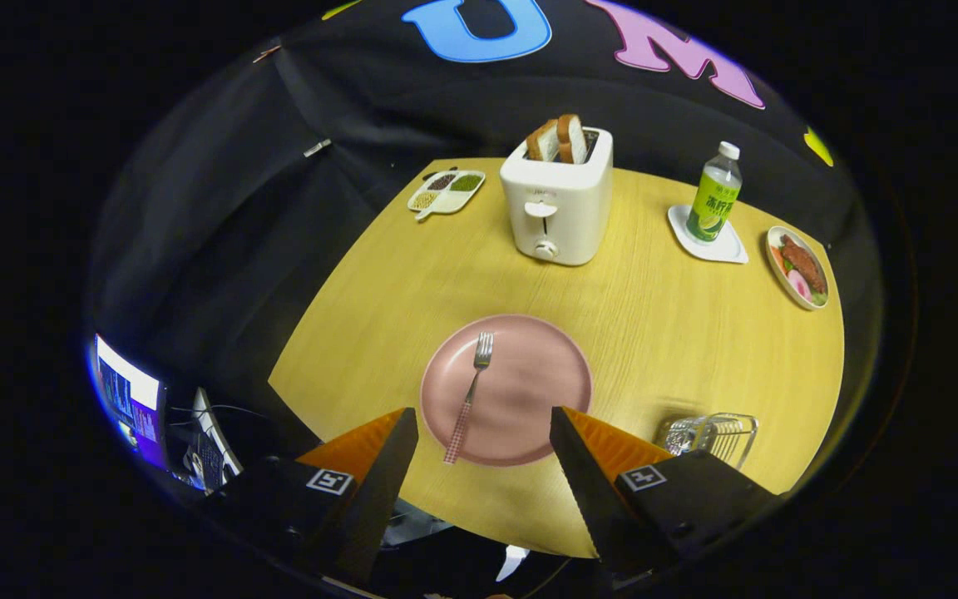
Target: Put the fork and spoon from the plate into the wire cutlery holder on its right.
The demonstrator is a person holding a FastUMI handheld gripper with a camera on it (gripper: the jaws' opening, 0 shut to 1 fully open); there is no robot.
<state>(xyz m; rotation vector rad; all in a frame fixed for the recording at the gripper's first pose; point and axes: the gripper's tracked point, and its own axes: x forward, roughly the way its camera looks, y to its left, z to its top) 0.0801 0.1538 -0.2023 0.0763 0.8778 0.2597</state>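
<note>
Gripper fingers spread wide, empty, hovering over near edge of pink plate. Fork lies on plate's left half, just ahead of left finger; long axis runs away from gripper, tines far, checked handle overhanging near rim. Slim, metal head. Wire cutlery holder sits right of plate.
</note>
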